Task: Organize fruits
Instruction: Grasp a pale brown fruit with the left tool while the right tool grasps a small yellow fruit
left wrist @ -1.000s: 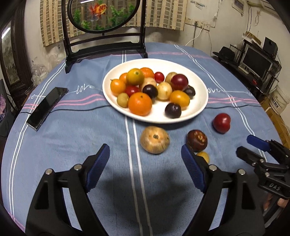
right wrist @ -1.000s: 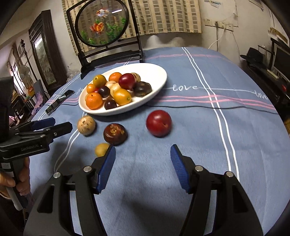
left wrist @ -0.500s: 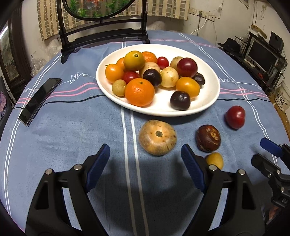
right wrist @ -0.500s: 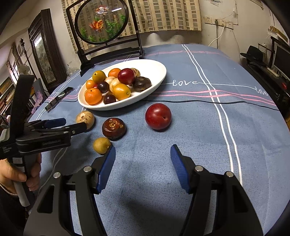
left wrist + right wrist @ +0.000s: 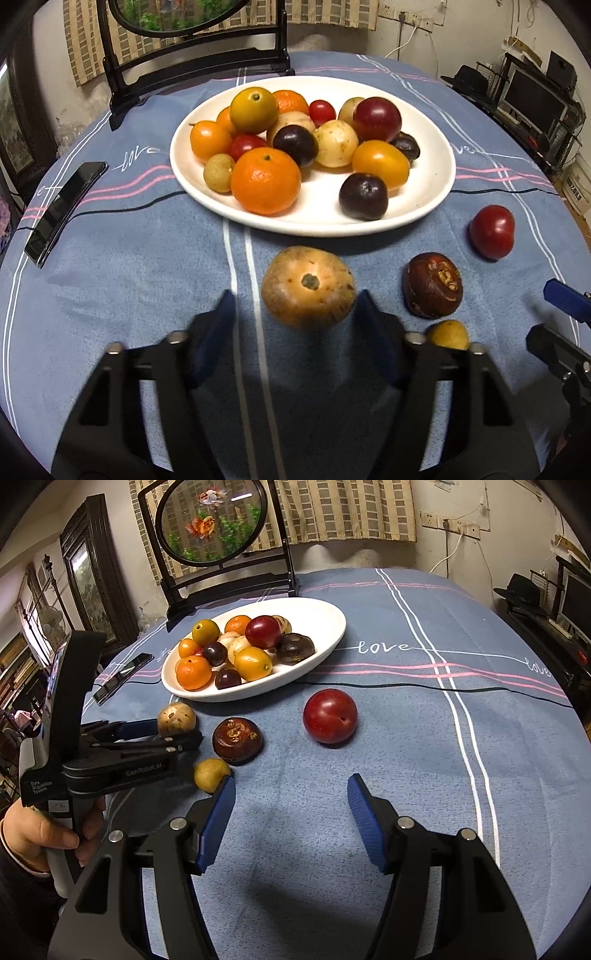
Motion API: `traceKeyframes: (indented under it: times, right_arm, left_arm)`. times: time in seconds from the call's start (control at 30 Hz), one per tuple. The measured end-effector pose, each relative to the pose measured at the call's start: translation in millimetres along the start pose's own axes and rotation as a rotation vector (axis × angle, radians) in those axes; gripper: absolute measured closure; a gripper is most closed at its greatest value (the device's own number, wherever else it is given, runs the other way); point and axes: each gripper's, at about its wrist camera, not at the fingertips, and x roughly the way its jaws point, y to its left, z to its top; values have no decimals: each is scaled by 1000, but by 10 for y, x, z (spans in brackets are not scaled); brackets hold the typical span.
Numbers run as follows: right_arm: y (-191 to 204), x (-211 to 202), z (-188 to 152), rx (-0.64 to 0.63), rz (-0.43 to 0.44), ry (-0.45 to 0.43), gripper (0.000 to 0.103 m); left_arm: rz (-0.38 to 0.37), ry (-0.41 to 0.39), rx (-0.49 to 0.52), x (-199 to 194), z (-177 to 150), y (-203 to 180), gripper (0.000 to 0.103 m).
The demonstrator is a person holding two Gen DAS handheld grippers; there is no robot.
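Note:
A white plate [image 5: 436,184] [image 5: 325,627] holds several fruits. On the blue cloth in front of it lie a tan round fruit [image 5: 308,287] [image 5: 176,719], a dark brown fruit [image 5: 432,284] [image 5: 237,740], a small yellow fruit [image 5: 448,335] [image 5: 211,774] and a red plum [image 5: 492,231] [image 5: 330,716]. My left gripper [image 5: 295,325] [image 5: 173,734] is open, its fingers on either side of the tan fruit's near edge. My right gripper [image 5: 291,808] [image 5: 561,321] is open and empty, short of the plum.
A black phone [image 5: 62,212] [image 5: 122,677] lies on the cloth left of the plate. A dark wooden stand with a round fish panel [image 5: 210,520] stands behind the plate. A thin black cable [image 5: 443,688] crosses the cloth on the right.
My left gripper has moved forward and down toward the tan fruit, which now lies between its fingertips. My right gripper has barely moved.

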Motion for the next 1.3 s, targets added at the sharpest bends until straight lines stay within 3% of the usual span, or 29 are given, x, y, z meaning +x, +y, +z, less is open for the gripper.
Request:
traceKeyframes:
  times: [0.1,0.47,0.93,1.3]
  right_arm:
    - [31,-1,1,-9,-3,5,39]
    - [246,62,1,-64,-8,41,39]
    - [719,497,76,-174,-8,129,39]
    - [760,629,131,-182,-23,153,63]
  left_arm:
    - [-28,-4,-3,-31,-3,-6,57]
    - [-42,-41,-11,-256,-129,105,57]
    - [-69,-52,-55,-370,-217,430,57]
    - [-84,-37,-58,-311,-233,445,57]
